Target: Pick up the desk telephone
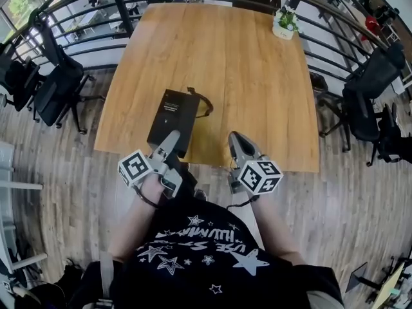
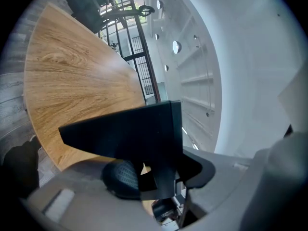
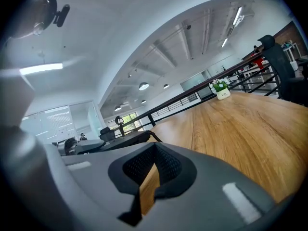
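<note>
The black desk telephone (image 1: 172, 111) lies near the front edge of the wooden table (image 1: 244, 63), its cord (image 1: 203, 103) curling at its far right corner. My left gripper (image 1: 172, 137) is shut on the phone's near edge. In the left gripper view the phone (image 2: 125, 129) fills the space between the jaws of the left gripper (image 2: 159, 172) and stands tilted above the tabletop (image 2: 67, 71). My right gripper (image 1: 235, 137) hovers over the table's front edge to the right of the phone, shut and holding nothing. The right gripper view shows the right gripper (image 3: 151, 177) with the phone (image 3: 120, 141) off to its left.
A small potted plant (image 1: 284, 23) stands at the table's far right corner, seen as the plant (image 3: 222, 89) in the right gripper view. Black office chairs (image 1: 55, 82) stand left of the table and more chairs (image 1: 370, 89) to the right. A dark railing (image 1: 96, 5) curves behind it.
</note>
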{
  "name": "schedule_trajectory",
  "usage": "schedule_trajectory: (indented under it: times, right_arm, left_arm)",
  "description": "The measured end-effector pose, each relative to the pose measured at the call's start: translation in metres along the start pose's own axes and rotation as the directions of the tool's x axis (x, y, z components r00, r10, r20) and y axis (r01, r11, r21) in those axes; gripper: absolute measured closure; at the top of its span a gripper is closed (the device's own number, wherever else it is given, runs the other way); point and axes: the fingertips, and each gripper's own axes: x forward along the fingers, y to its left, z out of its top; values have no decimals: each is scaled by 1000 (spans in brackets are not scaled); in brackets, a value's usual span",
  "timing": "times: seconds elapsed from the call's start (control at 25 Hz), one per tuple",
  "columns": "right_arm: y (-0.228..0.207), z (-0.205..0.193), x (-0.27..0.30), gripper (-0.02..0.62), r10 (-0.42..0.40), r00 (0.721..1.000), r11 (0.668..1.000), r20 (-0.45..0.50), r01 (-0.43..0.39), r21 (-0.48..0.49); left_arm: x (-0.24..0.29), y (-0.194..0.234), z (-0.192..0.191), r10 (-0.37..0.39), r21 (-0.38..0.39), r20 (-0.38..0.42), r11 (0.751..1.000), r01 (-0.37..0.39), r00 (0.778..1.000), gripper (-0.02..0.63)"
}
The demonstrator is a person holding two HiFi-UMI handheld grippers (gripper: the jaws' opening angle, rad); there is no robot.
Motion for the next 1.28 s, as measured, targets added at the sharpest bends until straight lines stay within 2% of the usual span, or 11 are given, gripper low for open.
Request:
schedule_trajectory:
  times: [0.32, 0.64, 0.92, 1.28]
  right_arm:
    - [6, -13, -7, 597, 12, 1000, 1000, -13, -11, 6]
    - [14, -21, -17, 597, -20, 1000, 1000, -12, 20, 6]
    - [45, -30, -45, 597, -52, 998, 999, 31, 52, 7]
    - [84, -63, -83, 597, -50, 999, 999, 17, 50, 5]
  left_arm:
    - [-21, -5, -7, -32, -2, 9, 999, 32, 999, 407]
    - [-42, -12, -8, -75, 4, -11, 997, 75, 997, 407]
    - [-91, -10, -18, -98, -5, -38, 995, 98, 994, 407]
    - [-144, -15, -40, -99, 9, -66, 995, 100, 993, 407]
